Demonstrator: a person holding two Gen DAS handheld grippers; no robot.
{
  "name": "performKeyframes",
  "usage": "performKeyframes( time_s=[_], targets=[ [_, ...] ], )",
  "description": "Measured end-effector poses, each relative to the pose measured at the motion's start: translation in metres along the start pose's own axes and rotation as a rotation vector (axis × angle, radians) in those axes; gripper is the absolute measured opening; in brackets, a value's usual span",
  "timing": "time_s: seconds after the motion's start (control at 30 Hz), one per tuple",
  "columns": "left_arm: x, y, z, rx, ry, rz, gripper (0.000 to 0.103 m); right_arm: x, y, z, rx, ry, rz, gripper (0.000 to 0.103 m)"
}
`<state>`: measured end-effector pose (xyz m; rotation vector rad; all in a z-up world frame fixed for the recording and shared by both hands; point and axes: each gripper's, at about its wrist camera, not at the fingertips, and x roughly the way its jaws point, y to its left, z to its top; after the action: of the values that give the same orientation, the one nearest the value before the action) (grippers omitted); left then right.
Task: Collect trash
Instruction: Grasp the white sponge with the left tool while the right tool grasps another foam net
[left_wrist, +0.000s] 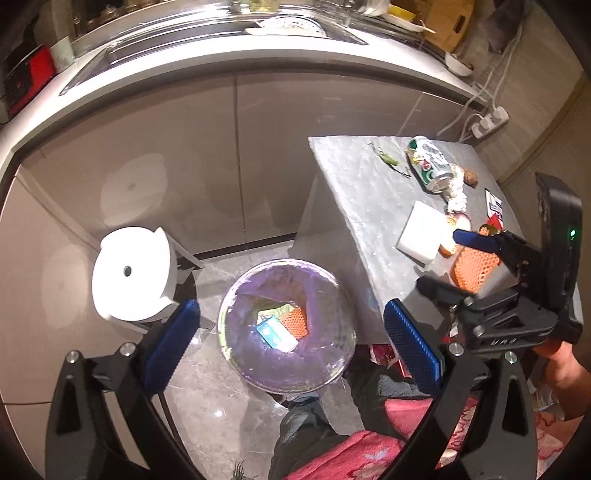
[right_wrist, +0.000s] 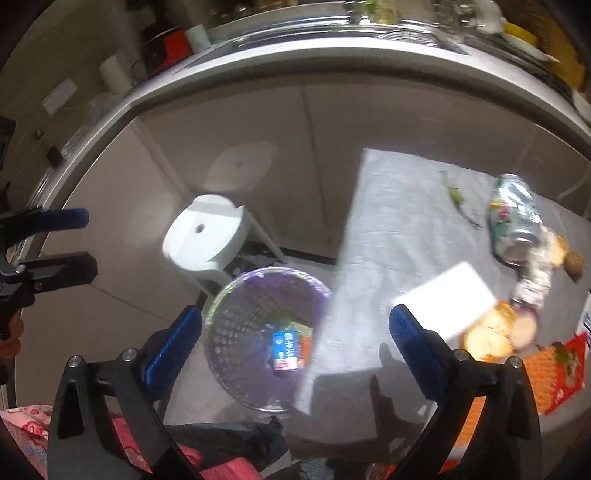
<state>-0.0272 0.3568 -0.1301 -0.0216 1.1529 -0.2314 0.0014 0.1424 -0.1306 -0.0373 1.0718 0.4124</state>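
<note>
White stool (left_wrist: 133, 269) at left; L gripper (left_wrist: 291, 343) jaws wide apart, empty, above purple bin (left_wrist: 288, 373) w/ milk carton (left_wrist: 277, 332) inside. R gripper (right_wrist: 295, 343) also apart, empty — grey bench (left_wrist: 373, 192) at right carries can (left_wrist: 430, 162), white block (left_wrist: 424, 230), orange net (left_wrist: 474, 267). Kitchen cabinets behind.

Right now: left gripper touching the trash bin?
Apart. In the left wrist view the left gripper hangs open above the trash bin, floor showing between pads and rim.

Grey tiled floor (left_wrist: 207, 391), beige cabinets (left_wrist: 221, 155), white stool (left_wrist: 133, 273).
</note>
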Motion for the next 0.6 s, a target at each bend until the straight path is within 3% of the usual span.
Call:
performKeyframes(
  time_s=[0.17,0.3,0.6],
  targets=[
    [0.044,-0.070,0.022,0.174,0.021,-0.067,0.095,-0.049,-0.093,-0.029,0.213,-0.013,-0.152,0.101],
    [0.093,-0.127,0.046,0.288,0.057,-0.127,0.095,-0.073,-0.149,-0.053,0.354,0.002,-0.222,0.101],
    [0.187,-0.198,0.073,0.468,0.202,-0.176,0.095,-0.089,-0.196,-0.082,0.486,0.037,-0.264,0.101]
  ],
)
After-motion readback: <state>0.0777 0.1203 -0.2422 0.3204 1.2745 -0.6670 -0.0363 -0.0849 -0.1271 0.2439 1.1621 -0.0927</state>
